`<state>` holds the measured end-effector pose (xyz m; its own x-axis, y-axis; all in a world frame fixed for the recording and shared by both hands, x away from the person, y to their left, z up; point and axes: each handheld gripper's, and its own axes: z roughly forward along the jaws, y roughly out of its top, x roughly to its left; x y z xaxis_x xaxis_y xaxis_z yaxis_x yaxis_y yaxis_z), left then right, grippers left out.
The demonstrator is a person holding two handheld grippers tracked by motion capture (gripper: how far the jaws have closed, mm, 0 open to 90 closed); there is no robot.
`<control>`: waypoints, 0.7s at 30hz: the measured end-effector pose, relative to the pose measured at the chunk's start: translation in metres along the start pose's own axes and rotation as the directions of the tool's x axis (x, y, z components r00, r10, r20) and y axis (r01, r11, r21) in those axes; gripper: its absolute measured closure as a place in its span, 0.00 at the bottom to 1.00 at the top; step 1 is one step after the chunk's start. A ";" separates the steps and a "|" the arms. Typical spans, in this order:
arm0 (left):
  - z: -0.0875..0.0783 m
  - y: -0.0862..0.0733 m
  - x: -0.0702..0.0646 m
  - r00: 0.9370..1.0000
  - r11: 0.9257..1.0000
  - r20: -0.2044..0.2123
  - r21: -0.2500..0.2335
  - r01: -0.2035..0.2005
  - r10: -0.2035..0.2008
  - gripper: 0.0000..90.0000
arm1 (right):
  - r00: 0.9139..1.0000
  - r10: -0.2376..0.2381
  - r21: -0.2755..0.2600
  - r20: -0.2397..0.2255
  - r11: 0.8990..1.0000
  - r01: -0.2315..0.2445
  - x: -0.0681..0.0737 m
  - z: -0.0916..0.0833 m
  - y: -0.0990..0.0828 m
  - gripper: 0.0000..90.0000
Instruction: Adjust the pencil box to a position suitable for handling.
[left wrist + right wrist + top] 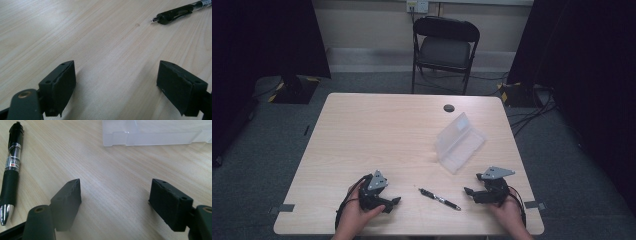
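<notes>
A black pen [440,199] lies on the wooden table [377,135] near its front edge, between my two grippers. It shows at the top right in the left gripper view as the pen [178,11] and along the left edge in the right gripper view as the pen [11,167]. My left gripper [393,202] rests low on the table left of the pen, open with bare wood between its jaws [116,82]. To the pen's right, my right gripper [471,192] also stands open and holds nothing [115,202]. A clear plastic case [459,142] lies open behind the pen; its case edge [155,135] faces the right gripper.
A black folding chair [446,47] stands beyond the table's far edge. A small dark round hole [449,108] sits near the table's back edge. Cables [532,112] trail on the floor at the right. Black curtains hang on both sides.
</notes>
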<state>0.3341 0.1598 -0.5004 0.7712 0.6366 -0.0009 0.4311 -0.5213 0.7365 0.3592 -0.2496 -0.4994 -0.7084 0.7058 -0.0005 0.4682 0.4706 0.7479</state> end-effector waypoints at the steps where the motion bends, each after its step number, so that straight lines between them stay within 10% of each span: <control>1: 0.000 0.000 0.000 1.000 1.000 0.000 0.001 -0.001 0.001 0.17 | 1.000 0.000 0.000 0.000 1.000 0.000 0.000 0.000 0.000 0.27; 21: 0.000 0.000 0.000 1.000 1.000 0.000 0.000 0.000 0.000 0.17 | 0.999 0.001 -0.010 -0.040 1.000 -0.002 0.003 0.012 0.029 0.41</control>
<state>0.3342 0.1597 -0.5005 0.7713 0.6365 -0.0011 0.4309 -0.5210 0.7368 0.3773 -0.2276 -0.4862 -0.7282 0.6848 0.0266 0.4641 0.4643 0.7543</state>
